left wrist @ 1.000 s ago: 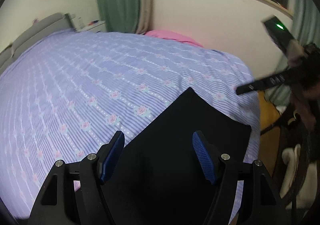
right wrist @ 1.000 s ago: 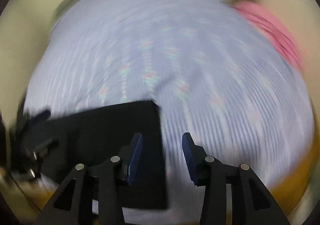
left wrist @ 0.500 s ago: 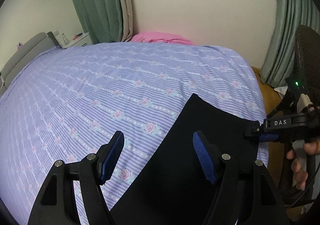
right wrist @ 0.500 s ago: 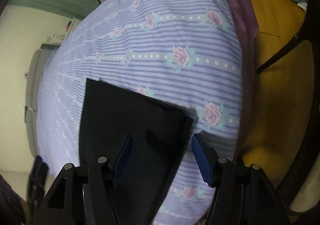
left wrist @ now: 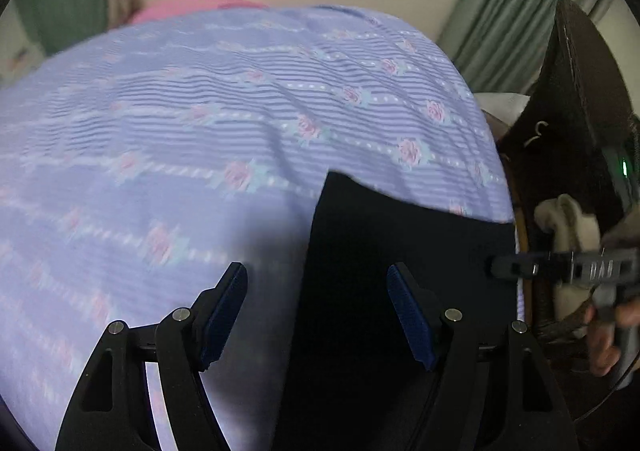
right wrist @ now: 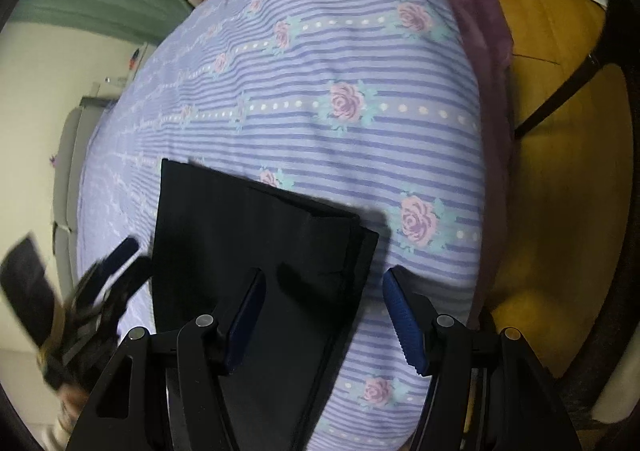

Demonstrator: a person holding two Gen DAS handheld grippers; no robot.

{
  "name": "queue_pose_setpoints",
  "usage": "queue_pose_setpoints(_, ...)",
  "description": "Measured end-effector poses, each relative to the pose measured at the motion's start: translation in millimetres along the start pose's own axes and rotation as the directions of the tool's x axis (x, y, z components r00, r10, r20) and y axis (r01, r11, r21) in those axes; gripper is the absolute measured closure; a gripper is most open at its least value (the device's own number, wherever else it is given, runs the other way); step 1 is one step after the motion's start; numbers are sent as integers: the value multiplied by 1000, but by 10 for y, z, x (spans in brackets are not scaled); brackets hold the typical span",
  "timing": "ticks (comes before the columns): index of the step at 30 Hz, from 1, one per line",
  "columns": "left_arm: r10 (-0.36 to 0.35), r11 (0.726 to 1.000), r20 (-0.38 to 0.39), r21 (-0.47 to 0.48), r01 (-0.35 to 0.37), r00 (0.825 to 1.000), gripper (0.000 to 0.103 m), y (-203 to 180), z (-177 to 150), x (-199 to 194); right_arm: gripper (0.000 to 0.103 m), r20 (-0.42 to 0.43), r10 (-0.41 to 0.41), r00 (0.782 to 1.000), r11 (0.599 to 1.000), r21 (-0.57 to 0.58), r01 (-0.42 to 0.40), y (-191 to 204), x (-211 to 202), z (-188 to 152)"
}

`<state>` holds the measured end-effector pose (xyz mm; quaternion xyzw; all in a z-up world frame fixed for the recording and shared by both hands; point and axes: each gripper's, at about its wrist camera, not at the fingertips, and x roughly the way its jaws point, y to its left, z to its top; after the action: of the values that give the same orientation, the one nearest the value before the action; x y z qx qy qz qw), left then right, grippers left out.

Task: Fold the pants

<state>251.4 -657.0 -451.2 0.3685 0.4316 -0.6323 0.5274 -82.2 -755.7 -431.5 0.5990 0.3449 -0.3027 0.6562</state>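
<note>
Black folded pants [left wrist: 400,235] lie flat near the edge of a bed with a purple rose-striped cover [left wrist: 240,111]. My left gripper [left wrist: 316,271] is open above the pants' left edge, one pad over the cover and one over the cloth. In the right wrist view the pants [right wrist: 248,227] show stacked layers at their right corner. My right gripper [right wrist: 324,275] is open there, straddling that right edge, and nothing is pinched. Each gripper shows in the other's view: the right gripper [left wrist: 520,269] at the pants' right side, and the left gripper [right wrist: 136,255], blurred, at their left side.
A dark wicker chair [left wrist: 572,111] stands close to the bed's right edge, with green curtains [left wrist: 500,23] behind it. Pink bedding [left wrist: 192,7] lies at the far side. A mauve blanket [right wrist: 480,11] hangs over the bed edge above a yellow floor [right wrist: 560,151].
My left gripper has dropped and swung toward the pants' left edge. My right gripper rolled, opened wider and came down over the right edge, then held still.
</note>
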Motion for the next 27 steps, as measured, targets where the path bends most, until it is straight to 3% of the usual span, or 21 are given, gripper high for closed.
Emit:
queue_pose_setpoints(2, -85, 996, -70, -13, 85, 994, 31, 84, 153, 189, 41, 15, 0, 1000, 1000, -4, 0, -19, -11, -21)
queue_pose_setpoints(5, -184, 983, -112, -23, 183, 976, 18, 119, 293, 328, 44, 32, 30, 999, 999, 9, -30, -51, -51, -16)
queue_pose_setpoints(8, -278, 961, -142, -24, 277, 950, 19, 86, 408, 421, 49, 21, 71, 997, 997, 33, -72, -43, -25, 12)
queue_pose_setpoints(9, -296, 955, -151, -18, 297, 943, 32, 53, 416, 428, 55, 9, 76, 997, 997, 30, -76, -47, -11, 22)
queue_pose_setpoints(10, -316, 948, -167, -10, 319, 934, 52, 9, 430, 449, 66, -3, 86, 996, 996, 21, -86, -41, 1, 31)
queue_pose_setpoints(13, -287, 950, -220, 62, 307, 932, 58, -160, 404, 524, 82, -29, 133, 991, 991, -11, -133, 0, -12, 42)
queue_pose_setpoints(15, -273, 951, -218, 86, 297, 937, 60, -193, 341, 520, 83, -32, 127, 991, 990, -58, -128, 49, -24, 29)
queue_pose_setpoints(19, -285, 944, -198, 110, 310, 938, 82, -231, 318, 474, 89, -17, 135, 991, 988, -71, -136, 49, -40, 6)
queue_pose_setpoints(23, -268, 940, -142, 180, 291, 953, 83, -273, 270, 208, 90, 38, 132, 990, 979, -162, -125, 243, -235, -116)
queue_pose_setpoints(27, -274, 929, -64, 242, 281, 960, 83, -302, 210, -321, 90, 111, 161, 981, 957, -262, -127, 485, -555, -297)
